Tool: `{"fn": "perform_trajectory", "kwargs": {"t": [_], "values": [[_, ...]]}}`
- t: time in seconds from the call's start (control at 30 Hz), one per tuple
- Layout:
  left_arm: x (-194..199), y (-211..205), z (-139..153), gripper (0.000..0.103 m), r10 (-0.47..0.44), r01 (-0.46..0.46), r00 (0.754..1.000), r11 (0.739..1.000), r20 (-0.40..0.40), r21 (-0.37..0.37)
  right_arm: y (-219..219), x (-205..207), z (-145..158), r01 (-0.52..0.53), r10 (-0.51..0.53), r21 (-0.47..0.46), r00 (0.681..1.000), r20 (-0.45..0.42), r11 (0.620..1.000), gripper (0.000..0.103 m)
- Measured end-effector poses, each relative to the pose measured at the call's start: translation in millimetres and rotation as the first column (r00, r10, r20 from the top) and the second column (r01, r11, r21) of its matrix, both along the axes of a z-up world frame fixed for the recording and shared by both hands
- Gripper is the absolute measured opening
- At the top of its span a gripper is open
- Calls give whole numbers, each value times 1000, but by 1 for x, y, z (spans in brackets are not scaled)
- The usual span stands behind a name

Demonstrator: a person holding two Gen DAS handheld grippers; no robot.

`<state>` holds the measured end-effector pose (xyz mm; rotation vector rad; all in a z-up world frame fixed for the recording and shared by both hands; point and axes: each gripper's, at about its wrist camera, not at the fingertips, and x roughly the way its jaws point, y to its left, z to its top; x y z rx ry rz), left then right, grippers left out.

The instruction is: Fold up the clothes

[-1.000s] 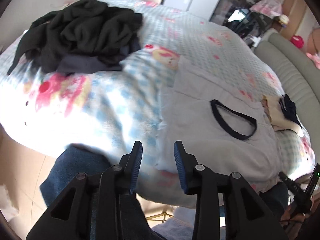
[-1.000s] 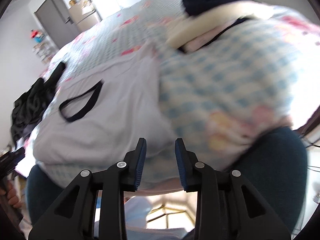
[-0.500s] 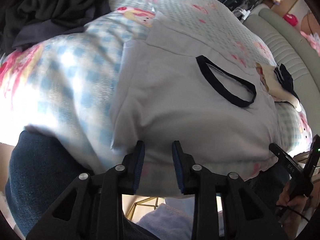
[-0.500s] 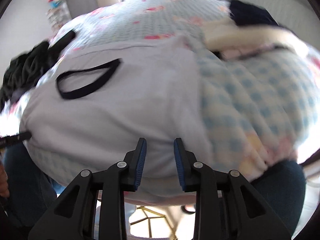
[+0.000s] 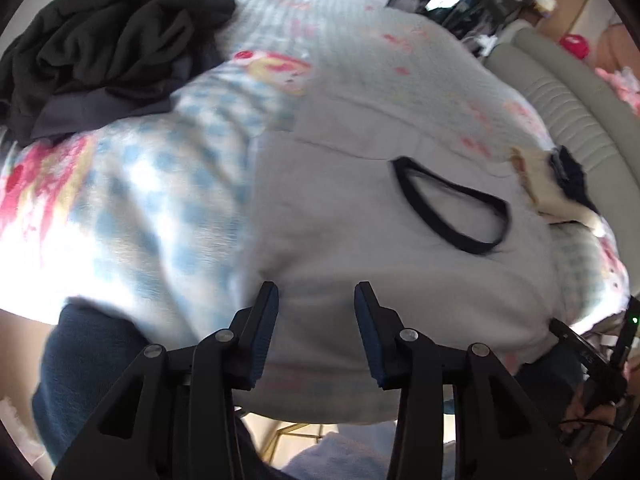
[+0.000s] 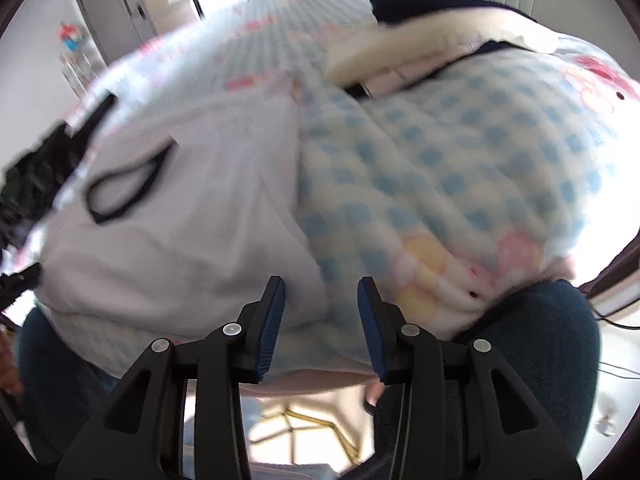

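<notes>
Pale lilac T-shirt with dark neckband point(image 5: 360, 248), soft and limp, lay flat on the checked blue bed blanket point(image 5: 132, 208). Left gripper point(image 5: 316, 300) and right gripper point(image 6: 322, 294), just opened, empty, hovered at its near hem; best pinched at both corners.

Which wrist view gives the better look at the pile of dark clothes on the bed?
The left wrist view: the pile of dark clothes sits large at upper left, its folds and a greyer piece beneath plain to see. The right wrist view catches only a blurred dark patch at the left edge, beyond the white T-shirt.
</notes>
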<state>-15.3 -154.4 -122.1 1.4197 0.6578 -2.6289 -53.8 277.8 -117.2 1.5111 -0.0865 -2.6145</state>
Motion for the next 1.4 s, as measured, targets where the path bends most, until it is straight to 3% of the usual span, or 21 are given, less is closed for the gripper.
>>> {"fn": "perform_trajectory", "kwargs": {"t": [0.07, 0.2, 0.33, 0.43, 0.47, 0.5, 0.53, 0.6, 0.63, 0.73, 0.83, 0.93, 1.0, 1.07, 1.13, 1.2, 1.3, 1.4], "values": [[-2, -14, 6, 41, 26, -26, 999, 1000, -19, 11, 4, 4, 1, 5, -5, -31, 1000, -1, 1000, 38], [-27, -26, 7, 45, -9, 8, 1000, 1000, -19, -25, 1, -10, 23, -49, 44, -66, 997, -61, 997, 39], [-66, -28, -9, 46, -56, 56, 998, 998, 28, -19, -23, -46, 39, -134, 127, -78, 988, -89, 988, 53], [-85, -24, -20, 46, -64, 65, 997, 997, 46, -31, -46, -90, 19, -167, 165, -47, 985, -46, 985, 58], [-89, -23, -21, 44, -62, 64, 997, 997, 42, -41, -50, -101, 11, -173, 172, -47, 985, -15, 984, 58], [-89, -21, -19, 23, -60, 62, 998, 996, 30, -63, -53, -112, 4, -177, 178, -48, 984, 10, 983, 58], [-88, -19, -16, 8, -58, 59, 998, 995, 18, -85, -55, -120, -2, -178, 179, -53, 984, 20, 983, 43], [-85, -14, -8, 7, -66, 63, 998, 990, -18, -125, -55, -126, -5, -178, 179, -71, 984, 5, 981, 16], [-83, -11, -2, 7, -76, 70, 996, 987, -42, -143, -54, -124, -2, -176, 175, -77, 984, -18, 981, 10], [-85, -7, 14, 7, -122, 106, 987, 982, -102, -154, -48, -112, 7, -162, 155, -85, 985, -76, 983, 8], [-100, -5, 17, 7, -144, 127, 985, 979, -100, -161, -33, -108, 9, -119, 109, -124, 990, -87, 985, 8], [-120, -10, -13, 12, -116, 117, 993, 979, 15, -169, -29, -118, -8, -99, 98, -131, 995, -12, 986, 15], [-124, -17, -33, 23, -94, 107, 991, 983, 95, -147, -30, -125, -26, -105, 111, -123, 993, 43, 987, 17], [-114, -22, -25, 30, -76, 84, 996, 984, 55, -157, -25, -121, -17, -88, 91, -145, 996, 13, 986, 20], [-98, -23, -4, 34, -48, 39, 998, 978, -36, -203, -22, -115, -3, -65, 60, -132, 998, -36, 989, 38], [-85, -14, 17, 34, -77, 48, 989, 974, -123, -221, -25, -107, 15, -63, 54, -95, 994, -93, 993, 43], [-82, 22, 38, 34, -238, 189, 952, 951, -192, -243, -39, -96, 40, -104, 95, -42, 982, -166, 994, 43], [-100, 61, 33, 34, -384, 342, 909, 910, -161, -235, -74, -94, 47, -244, 237, -27, 959, -153, 969, 43]]}}
